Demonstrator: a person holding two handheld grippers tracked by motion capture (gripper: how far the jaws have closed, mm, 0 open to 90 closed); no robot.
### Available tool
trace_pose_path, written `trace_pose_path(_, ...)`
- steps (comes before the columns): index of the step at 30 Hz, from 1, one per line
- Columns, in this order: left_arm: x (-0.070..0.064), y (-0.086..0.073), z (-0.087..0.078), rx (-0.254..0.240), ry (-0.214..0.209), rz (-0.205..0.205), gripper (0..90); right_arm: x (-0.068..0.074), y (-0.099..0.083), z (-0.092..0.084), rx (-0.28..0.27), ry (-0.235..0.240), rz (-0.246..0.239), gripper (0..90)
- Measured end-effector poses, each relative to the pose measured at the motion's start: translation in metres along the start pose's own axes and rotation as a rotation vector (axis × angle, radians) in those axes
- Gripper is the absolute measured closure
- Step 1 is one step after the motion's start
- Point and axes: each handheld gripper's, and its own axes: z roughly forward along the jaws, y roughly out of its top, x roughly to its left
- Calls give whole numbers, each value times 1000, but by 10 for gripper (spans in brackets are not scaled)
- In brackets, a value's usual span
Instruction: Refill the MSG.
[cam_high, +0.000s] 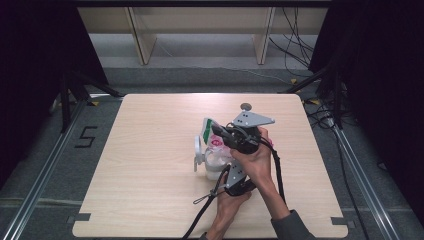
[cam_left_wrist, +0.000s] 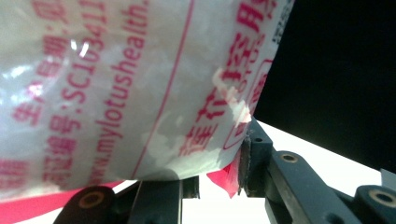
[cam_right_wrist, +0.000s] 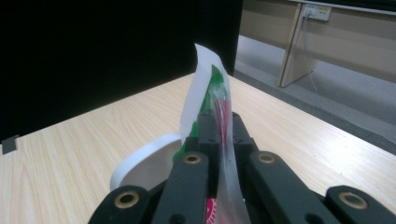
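Note:
A clear plastic bag (cam_high: 216, 142) of white grains with red print hangs upright over a white container (cam_high: 212, 167) near the table's middle. My right gripper (cam_high: 220, 131) is shut on the bag's green-and-white top edge (cam_right_wrist: 205, 88), and in the right gripper view its jaws (cam_right_wrist: 217, 126) are pressed together on the film. My left gripper (cam_high: 226, 174) comes in from below. In the left gripper view the bag (cam_left_wrist: 121, 93) sits between its jaws (cam_left_wrist: 205, 173) and the right pad touches the bag's red bottom corner. The bag hides the left pad.
The container's white round lid or rim (cam_right_wrist: 140, 161) stands open to its left (cam_high: 199, 148). The light wooden table (cam_high: 150, 150) has bare room all round. Beyond its far edge are dark stands, cables (cam_high: 295, 45) and a wooden bench's legs.

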Motion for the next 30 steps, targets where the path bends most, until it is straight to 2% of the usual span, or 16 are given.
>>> trace_pose_path(3, 0, -1, 0, 4, 0, -1, 726, -1, 0, 0, 2, -21, -9, 884)
trace_pose_path(4, 0, 0, 0, 4, 1, 0, 726, -1, 0, 0, 9, -12, 3, 884)
trace_pose_path(7, 0, 0, 0, -1, -1, 1, 727, 0, 0, 0, 2, -21, -5, 884)
trace_pose_path(12, 0, 0, 0, -1, 1, 0, 727, -1, 0, 0, 7, -7, -3, 884)
trace_pose_path(16, 0, -1, 0, 6, 2, 3, 726, -1, -1, 0, 6, -3, 25, 884)
trace_pose_path(21, 0, 0, 0, 4, 2, 1, 727, -1, 0, 1, 6, -7, -12, 883)
trace_pose_path(24, 0, 0, 0, 2, 3, 0, 726, -2, 0, 2, 2, 5, -9, 883)
trace_pose_path(27, 0, 0, 0, 6, 3, 1, 726, -2, 0, 0, 7, -8, -14, 883)
trace_pose_path(28, 0, 0, 0, 8, 4, 4, 726, -2, 0, 1, 6, -2, 11, 884)
trace_pose_path(29, 0, 0, 0, 8, 4, 4, 726, -2, 0, 0, 16, -19, 3, 883)
trace_pose_path(30, 1, -1, 1, -8, -8, 2, 726, -2, 0, 1, 16, -13, 12, 884)
